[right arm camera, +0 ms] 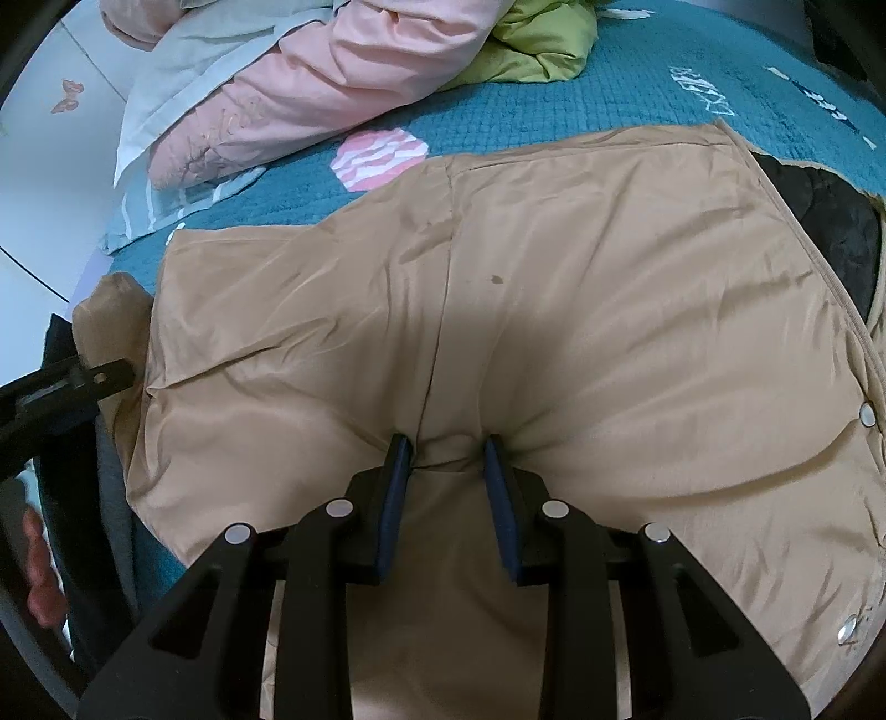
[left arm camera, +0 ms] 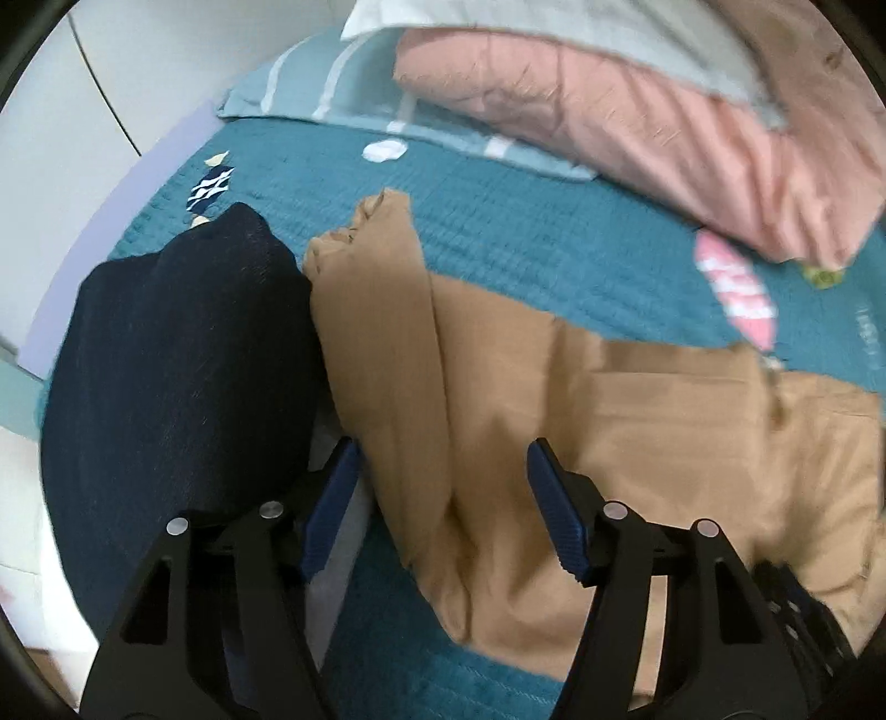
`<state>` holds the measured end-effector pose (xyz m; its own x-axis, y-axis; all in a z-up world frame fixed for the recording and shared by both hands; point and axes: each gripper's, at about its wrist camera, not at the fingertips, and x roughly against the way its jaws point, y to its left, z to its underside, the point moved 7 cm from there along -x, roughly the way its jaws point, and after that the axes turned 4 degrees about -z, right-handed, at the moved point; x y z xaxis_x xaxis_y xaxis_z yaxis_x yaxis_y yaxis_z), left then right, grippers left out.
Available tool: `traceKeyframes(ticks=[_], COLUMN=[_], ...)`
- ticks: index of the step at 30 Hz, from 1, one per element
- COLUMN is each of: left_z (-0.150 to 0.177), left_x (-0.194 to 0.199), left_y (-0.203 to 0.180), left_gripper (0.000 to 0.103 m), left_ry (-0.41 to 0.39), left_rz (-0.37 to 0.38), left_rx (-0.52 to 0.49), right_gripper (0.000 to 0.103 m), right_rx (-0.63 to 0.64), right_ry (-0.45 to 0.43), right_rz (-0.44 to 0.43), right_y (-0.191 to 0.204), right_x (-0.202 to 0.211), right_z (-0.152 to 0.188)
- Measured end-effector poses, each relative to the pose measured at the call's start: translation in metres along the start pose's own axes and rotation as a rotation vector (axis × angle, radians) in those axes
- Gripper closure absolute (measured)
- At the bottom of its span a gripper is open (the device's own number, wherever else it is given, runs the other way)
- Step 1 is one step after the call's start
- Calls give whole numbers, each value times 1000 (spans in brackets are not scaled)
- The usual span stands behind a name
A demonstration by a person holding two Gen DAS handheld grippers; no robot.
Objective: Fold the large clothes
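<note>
A tan jacket (right arm camera: pixel 554 310) lies spread on the teal bedspread (right arm camera: pixel 637 83), with a black lining showing at its right edge (right arm camera: pixel 830 221). In the left wrist view the same jacket (left arm camera: pixel 637 421) has a sleeve (left arm camera: pixel 382 310) stretched away from me. My right gripper (right arm camera: pixel 447 450) pinches a fold of the tan fabric near the jacket's middle seam. My left gripper (left arm camera: pixel 440 459) is open and empty, hovering over the sleeve. Its body also shows at the left edge of the right wrist view (right arm camera: pixel 66 387).
A dark navy garment (left arm camera: pixel 183 360) lies left of the sleeve. A pink quilt (left arm camera: pixel 664 127) with a grey-white cloth (left arm camera: pixel 554 27) is piled at the back, over a light blue pillow (left arm camera: pixel 310 83). A green garment (right arm camera: pixel 542 39) lies behind the jacket.
</note>
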<state>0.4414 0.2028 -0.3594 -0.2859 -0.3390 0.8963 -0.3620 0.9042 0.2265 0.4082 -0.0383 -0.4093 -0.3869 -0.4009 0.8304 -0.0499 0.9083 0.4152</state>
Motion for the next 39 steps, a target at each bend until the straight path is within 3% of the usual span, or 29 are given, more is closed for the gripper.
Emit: traceKeyframes(ticks=[2, 4, 5, 6, 8, 14, 18, 26, 32, 34, 39], left_z=[-1, 1, 4, 4, -5, -4, -4, -10, -14, -12, -8], left_x=[-3, -14, -31, -40, -38, -12, 22, 96, 152, 159, 131], left_y=[-8, -18, -15, -12, -7, 6, 6, 9, -5, -12, 4], left_gripper=[41, 67, 92, 94, 96, 97, 98, 98, 98, 97, 97], left_ry=[10, 90, 174, 193, 128, 15, -85, -243, -406, -414, -263], left_rz=[-1, 95, 105, 120, 148, 117, 79, 115, 56, 61, 131], left_rx=[-25, -25, 21, 69, 102, 43, -29, -61, -134, -148, -37], right_gripper=[77, 77, 77, 77, 77, 77, 77, 86, 87, 87, 87], right_rx=[-6, -9, -9, -8, -7, -16, -31, -150, -198, -183, -172], right_ry=[-3, -7, -8, -10, -13, -18, -15, 36, 63, 63, 43], right_rz=[-8, -13, -13, -14, -17, -33, -39, -139, -202, -187, -175], right_y=[-1, -1, -1, -1, 0, -1, -2, -11, -9, -10, -21], right_x=[0, 1, 1, 1, 2, 2, 4, 11, 31, 41, 62], right_z=[0, 0, 0, 0, 1, 0, 1, 8, 18, 21, 31])
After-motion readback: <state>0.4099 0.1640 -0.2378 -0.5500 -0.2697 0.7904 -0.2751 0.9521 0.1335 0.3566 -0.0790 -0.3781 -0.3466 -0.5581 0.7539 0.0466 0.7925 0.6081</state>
